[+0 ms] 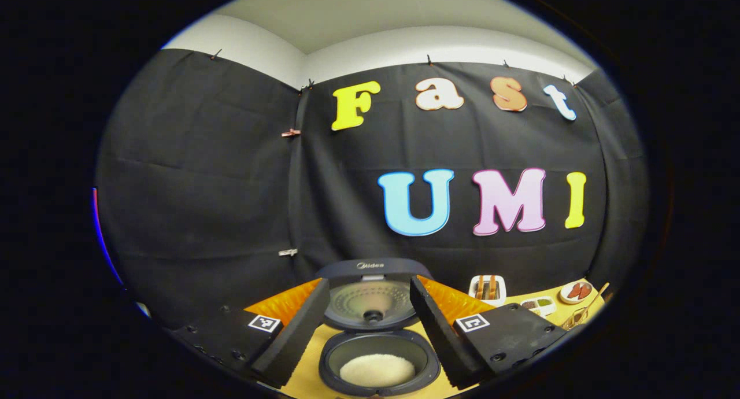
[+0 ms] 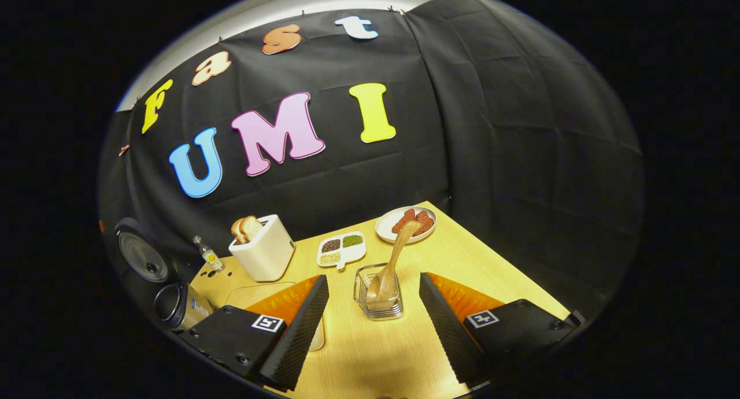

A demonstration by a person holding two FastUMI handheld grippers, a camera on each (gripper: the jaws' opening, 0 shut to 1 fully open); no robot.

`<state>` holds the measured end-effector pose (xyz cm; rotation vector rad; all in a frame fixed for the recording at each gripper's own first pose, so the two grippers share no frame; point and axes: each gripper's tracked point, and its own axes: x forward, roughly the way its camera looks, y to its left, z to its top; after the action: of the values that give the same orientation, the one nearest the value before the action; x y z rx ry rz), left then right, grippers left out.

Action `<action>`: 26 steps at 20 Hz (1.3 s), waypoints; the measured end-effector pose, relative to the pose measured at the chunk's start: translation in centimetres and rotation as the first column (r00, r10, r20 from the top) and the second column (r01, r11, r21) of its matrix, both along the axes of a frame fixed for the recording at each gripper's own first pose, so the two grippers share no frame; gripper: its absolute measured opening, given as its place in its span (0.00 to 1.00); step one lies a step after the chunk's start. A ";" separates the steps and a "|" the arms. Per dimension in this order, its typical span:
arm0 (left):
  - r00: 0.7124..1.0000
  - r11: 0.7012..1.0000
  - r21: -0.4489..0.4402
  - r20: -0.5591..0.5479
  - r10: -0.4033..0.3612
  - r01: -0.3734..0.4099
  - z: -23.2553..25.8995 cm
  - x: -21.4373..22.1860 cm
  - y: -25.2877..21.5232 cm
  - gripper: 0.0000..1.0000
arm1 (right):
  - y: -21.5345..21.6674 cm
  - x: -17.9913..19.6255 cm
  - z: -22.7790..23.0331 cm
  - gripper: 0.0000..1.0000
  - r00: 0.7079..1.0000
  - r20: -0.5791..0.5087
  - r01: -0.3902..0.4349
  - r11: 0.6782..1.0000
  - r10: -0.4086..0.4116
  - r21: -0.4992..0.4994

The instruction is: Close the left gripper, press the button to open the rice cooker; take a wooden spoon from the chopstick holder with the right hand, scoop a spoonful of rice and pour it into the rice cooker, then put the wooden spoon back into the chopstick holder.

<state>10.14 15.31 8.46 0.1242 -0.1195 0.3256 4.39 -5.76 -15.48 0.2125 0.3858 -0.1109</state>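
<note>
Right gripper (image 2: 370,324), fingers spread, empty, frames the chopstick holder (image 2: 378,299) on the table (image 2: 491,260); the wooden spoon (image 2: 393,260) stands inside, handle leaning toward the plate (image 2: 384,228) behind. Left gripper (image 1: 370,335), likewise spread, hovers over the open rice cooker (image 1: 376,353), rice (image 1: 377,369) inside. Risk: the light holder may tip if the leaning handle is knocked.

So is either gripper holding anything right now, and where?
Nothing held. Left gripper and right gripper are both open; wooden spoon stands in the chopstick holder.
</note>
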 end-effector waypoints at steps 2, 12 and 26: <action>0.999 0.999 0.017 0.011 -0.040 0.040 0.2 2.1 0.9 0.94 | 1.1 -2.1 1.2 0.98 1.000 0.020 -0.009 1.000 0.009 -0.030; 0.986 0.988 0.128 0.130 -0.109 0.092 3.3 10.6 3.4 0.91 | 8.1 -11.1 6.7 0.98 0.986 0.120 -0.100 0.982 0.120 -0.158; 0.995 0.994 0.058 -0.052 -0.090 0.093 -1.5 12.6 3.8 0.99 | 8.0 -12.4 5.5 0.99 0.994 0.104 -0.029 0.993 0.041 -0.117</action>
<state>22.72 19.08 6.95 0.1855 -0.0859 0.2272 -7.99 2.20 -9.96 0.0972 0.2761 -0.0862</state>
